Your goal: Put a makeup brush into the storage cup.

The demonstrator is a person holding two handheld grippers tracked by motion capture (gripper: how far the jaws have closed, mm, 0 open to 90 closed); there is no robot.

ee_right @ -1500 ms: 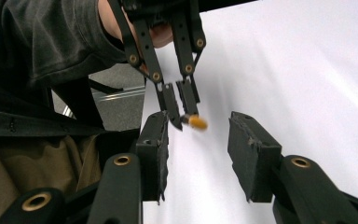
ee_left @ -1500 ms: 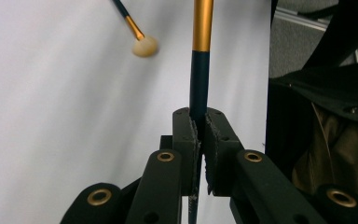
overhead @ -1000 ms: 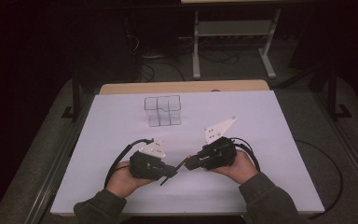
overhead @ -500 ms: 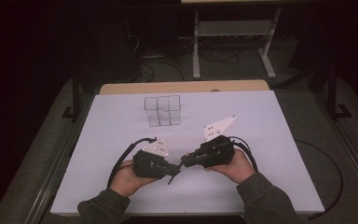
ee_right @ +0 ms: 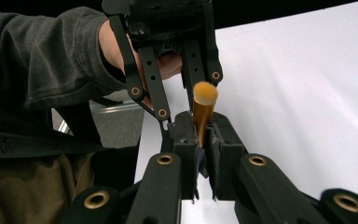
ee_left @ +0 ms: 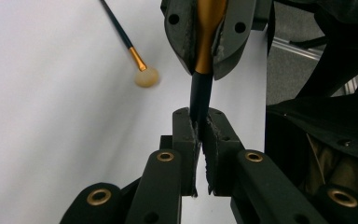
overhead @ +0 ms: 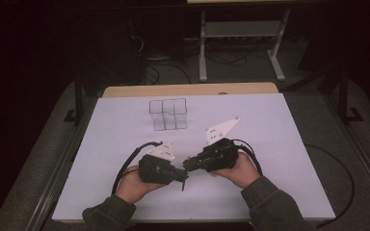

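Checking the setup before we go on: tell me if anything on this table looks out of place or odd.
One thing stands out: a second brush lies loose and slanted on the white table, not in the clear organizer at the far side. The other brush is clamped at once by the left gripper and the right gripper.

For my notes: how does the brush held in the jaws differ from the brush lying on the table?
The held brush is clamped between left gripper and right gripper; the lying brush rests flat on the table, untouched. The held brush is thicker; the lying brush is slim. Both have black handles and gold collars.
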